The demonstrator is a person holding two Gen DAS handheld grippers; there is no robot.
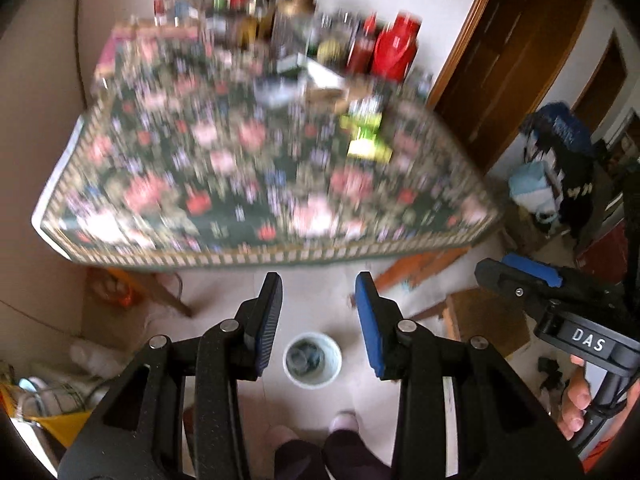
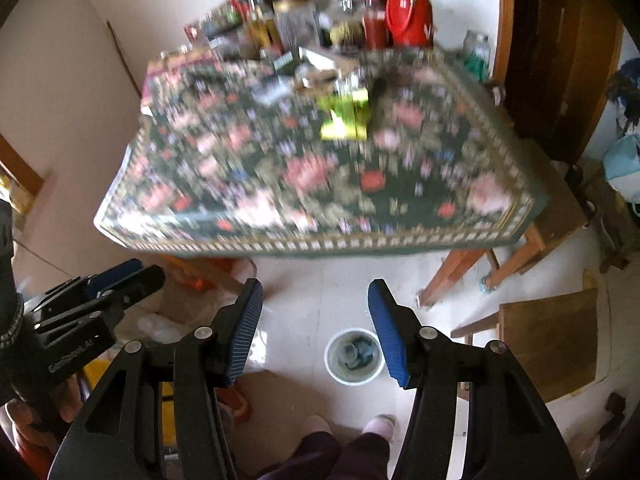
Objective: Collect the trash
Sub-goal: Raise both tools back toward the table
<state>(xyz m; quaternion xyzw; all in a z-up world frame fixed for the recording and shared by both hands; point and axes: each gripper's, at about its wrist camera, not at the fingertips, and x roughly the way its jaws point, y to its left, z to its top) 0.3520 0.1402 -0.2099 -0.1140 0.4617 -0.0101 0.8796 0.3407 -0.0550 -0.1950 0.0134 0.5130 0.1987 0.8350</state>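
A white trash bin (image 1: pixel 312 360) (image 2: pixel 354 356) stands on the pale floor below me with grey-blue crumpled scraps inside. On the flowered tablecloth (image 1: pixel 240 184) (image 2: pixel 312 184) lie green packets (image 1: pixel 366 136) (image 2: pixel 346 116) and other blurred wrappers (image 1: pixel 280 88) near the jars. My left gripper (image 1: pixel 318 280) hangs open high over the floor, above the bin, with nothing between its blue pads. My right gripper (image 2: pixel 315 282) is open and empty too, the bin showing just inside its right finger. Each gripper appears beside the other: right gripper (image 1: pixel 520 276), left gripper (image 2: pixel 120 276).
Bottles, jars and a red thermos (image 1: pixel 396 46) (image 2: pixel 408 12) crowd the table's far side. A wooden stool (image 2: pixel 548 344) stands right of the bin and a brown door (image 2: pixel 560 60) beyond it. Bags and a box (image 1: pixel 112 320) sit under the table's left. A person's slippered feet (image 2: pixel 380 426) are below.
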